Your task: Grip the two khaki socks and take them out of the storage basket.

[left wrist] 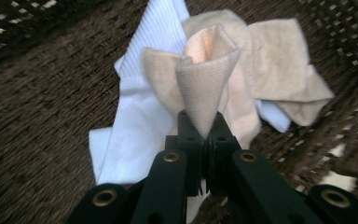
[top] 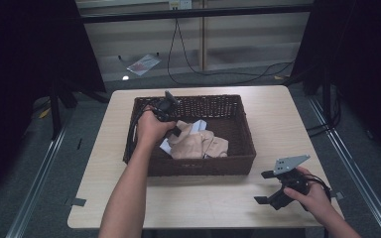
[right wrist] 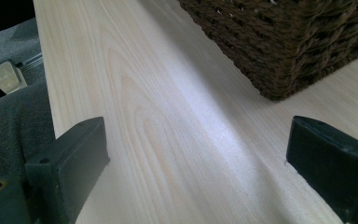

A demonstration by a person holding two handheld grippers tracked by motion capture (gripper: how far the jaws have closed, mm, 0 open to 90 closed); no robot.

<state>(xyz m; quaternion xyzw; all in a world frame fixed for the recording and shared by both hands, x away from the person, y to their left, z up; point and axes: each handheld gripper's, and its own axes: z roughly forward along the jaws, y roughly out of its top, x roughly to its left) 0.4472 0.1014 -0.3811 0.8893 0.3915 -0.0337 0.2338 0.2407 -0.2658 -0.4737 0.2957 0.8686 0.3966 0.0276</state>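
Right gripper (top: 269, 187): nearest the camera, held in the person's right hand (top: 313, 194) over the near right corner of the table (top: 278, 114); jaws spread wide with nothing between them, bare wood below.
Left gripper (left wrist: 206, 135): inside the basket (top: 238, 163), held in the left hand (top: 150, 128); jaws clamped tight on a fold of the beige cloth (left wrist: 209, 79), which rises from them in a cone.
Beige cloth: in the basket, towards its middle, the pinched part lifted, the remainder spread on the basket floor.
White cloth (left wrist: 135, 135): flat on the basket floor, partly under the beige cloth, touching it.
Basket: dark brown wicker, rectangular, on the middle of the table, well apart from the right gripper.
Table: pale wood, rounded corners.
Cable (top: 218, 74): black, lying on the floor beyond the table.
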